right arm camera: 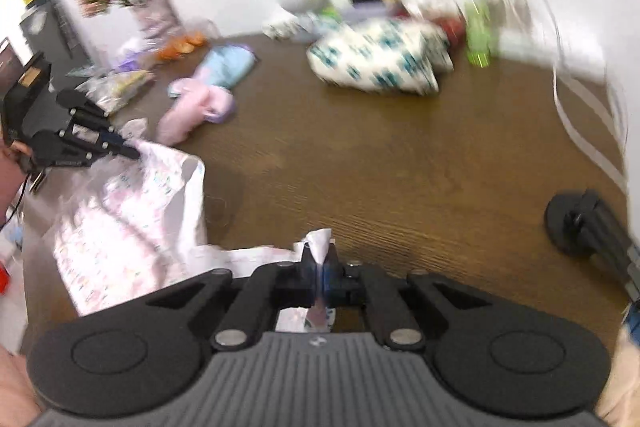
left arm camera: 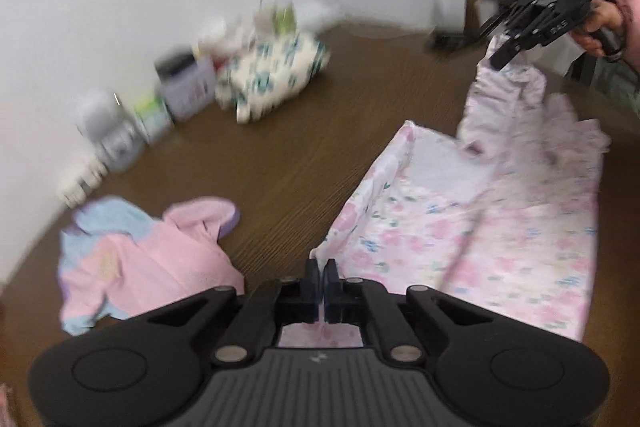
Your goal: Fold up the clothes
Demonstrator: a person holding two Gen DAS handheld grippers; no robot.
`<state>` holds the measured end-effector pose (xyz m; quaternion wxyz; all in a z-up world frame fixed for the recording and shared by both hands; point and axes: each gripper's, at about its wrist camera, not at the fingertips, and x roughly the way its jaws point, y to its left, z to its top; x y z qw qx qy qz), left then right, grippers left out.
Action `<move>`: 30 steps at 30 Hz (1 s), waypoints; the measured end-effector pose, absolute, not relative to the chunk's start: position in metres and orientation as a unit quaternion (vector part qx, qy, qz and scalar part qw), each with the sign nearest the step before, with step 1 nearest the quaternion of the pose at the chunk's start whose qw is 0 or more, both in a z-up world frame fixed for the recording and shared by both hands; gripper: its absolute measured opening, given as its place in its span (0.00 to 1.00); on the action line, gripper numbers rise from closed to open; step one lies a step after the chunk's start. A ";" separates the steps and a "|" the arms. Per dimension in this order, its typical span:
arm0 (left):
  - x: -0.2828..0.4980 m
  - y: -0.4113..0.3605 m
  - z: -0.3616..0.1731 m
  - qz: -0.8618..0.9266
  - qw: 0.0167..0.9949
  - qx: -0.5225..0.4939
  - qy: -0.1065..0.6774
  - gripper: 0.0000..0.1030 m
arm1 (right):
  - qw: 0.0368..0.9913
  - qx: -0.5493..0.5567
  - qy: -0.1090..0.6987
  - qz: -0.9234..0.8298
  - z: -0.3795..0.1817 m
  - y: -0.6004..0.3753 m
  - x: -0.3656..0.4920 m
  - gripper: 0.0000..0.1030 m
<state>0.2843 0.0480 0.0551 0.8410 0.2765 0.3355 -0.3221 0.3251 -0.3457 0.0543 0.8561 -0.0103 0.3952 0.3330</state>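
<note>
Left claw is clenched on an edge of the floral garment; thin fabric is pinched between its fingers. Right claw is likewise clamped on another edge of the same garment, a white tuft sticking up between the fingers. The garment is held partly lifted, the rest draped on the brown counter. A pink-and-blue garment is crumpled nearby on the counter. Frames are motion-blurred.
</note>
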 end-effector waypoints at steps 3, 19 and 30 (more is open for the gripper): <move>0.220 0.049 0.066 -0.316 0.856 0.297 0.283 0.01 | 0.868 -0.057 0.343 0.355 0.078 -0.341 0.275 0.03; 0.114 0.039 -0.011 -0.280 0.862 0.256 0.336 0.12 | 0.808 -0.365 0.292 0.359 0.023 -0.295 0.103 0.09; 0.115 0.044 0.045 -0.287 0.901 0.160 0.284 0.53 | 0.908 0.012 0.266 0.324 0.081 -0.347 0.148 0.59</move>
